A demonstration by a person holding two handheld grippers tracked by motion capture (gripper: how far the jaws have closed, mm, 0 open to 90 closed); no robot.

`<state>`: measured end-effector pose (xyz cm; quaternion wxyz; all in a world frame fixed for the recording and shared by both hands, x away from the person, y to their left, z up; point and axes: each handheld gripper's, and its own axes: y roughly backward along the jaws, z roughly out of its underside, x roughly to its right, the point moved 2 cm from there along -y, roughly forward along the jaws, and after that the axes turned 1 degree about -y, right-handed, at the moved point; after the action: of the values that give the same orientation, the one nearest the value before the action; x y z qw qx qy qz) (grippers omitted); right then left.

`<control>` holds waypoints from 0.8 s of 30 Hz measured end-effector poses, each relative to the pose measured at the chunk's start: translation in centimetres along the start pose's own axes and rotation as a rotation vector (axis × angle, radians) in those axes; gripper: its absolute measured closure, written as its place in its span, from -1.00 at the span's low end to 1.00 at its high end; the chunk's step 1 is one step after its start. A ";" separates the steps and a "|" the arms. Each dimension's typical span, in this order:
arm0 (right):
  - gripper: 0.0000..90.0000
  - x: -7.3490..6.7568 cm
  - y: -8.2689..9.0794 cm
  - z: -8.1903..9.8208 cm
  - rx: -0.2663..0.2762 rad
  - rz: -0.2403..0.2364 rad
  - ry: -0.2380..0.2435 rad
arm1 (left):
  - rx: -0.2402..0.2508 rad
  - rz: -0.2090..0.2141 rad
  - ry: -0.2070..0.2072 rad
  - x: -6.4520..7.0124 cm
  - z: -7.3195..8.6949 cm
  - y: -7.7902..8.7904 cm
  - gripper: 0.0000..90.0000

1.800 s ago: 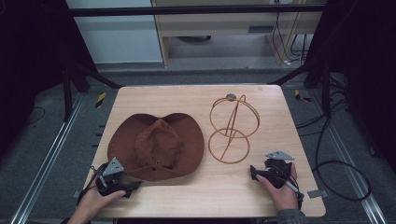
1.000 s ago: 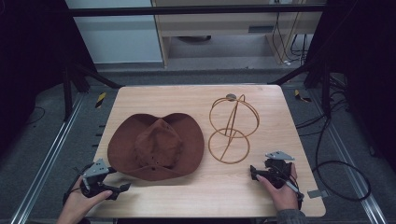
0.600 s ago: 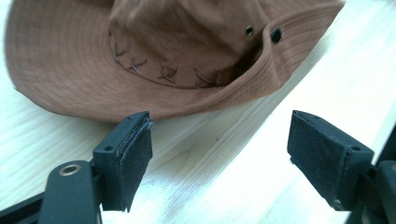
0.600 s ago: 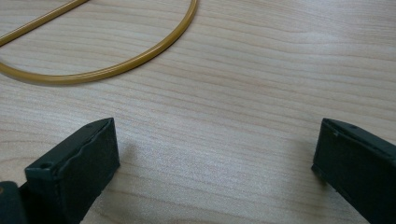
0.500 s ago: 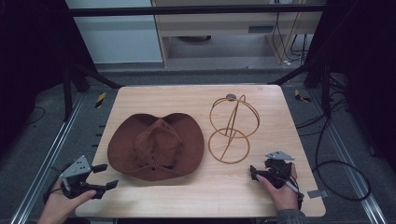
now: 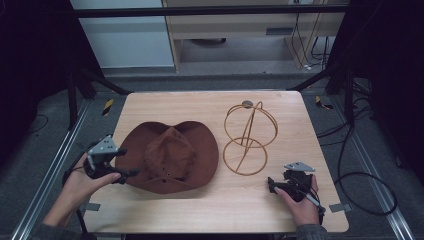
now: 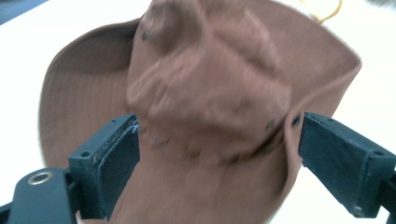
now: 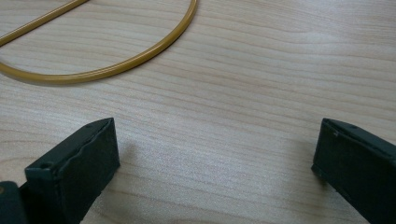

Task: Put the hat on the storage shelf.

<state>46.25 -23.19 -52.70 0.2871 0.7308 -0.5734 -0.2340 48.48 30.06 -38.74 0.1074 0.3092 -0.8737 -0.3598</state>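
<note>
While my left gripper point(image 6: 131, 172) is hovering at the near left of the table point(image 6: 210, 102), its jaws are standing wide apart and have just been opening, gripping nothing. They are pointing right, at the near left edge of the hat's point(image 6: 170, 156) brim; in the left gripper view the hat point(image 7: 205, 102) is lying beyond my jaws, crown up, blurred, and I cannot tell whether a jaw is touching the brim. The hat is sitting on the left half of the table, just left of the stand point(image 6: 249, 137). My right gripper point(image 6: 272, 184) is resting near the near right corner, jaws also spread wide, holding nothing, with bare wood between them. The stand's base ring point(image 8: 100, 46) is lying just beyond those jaws.
</note>
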 end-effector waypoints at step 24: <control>-0.99 0.0 0.0 0.0 0.000 0.000 -0.002 | -0.181 -0.020 -0.093 -1.9 -7.1 -6.1 -0.79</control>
<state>46.25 -23.18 -52.70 0.2864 0.7307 -0.5737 -0.2345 55.72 23.90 -37.83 0.0909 0.2900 -0.8384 -0.4524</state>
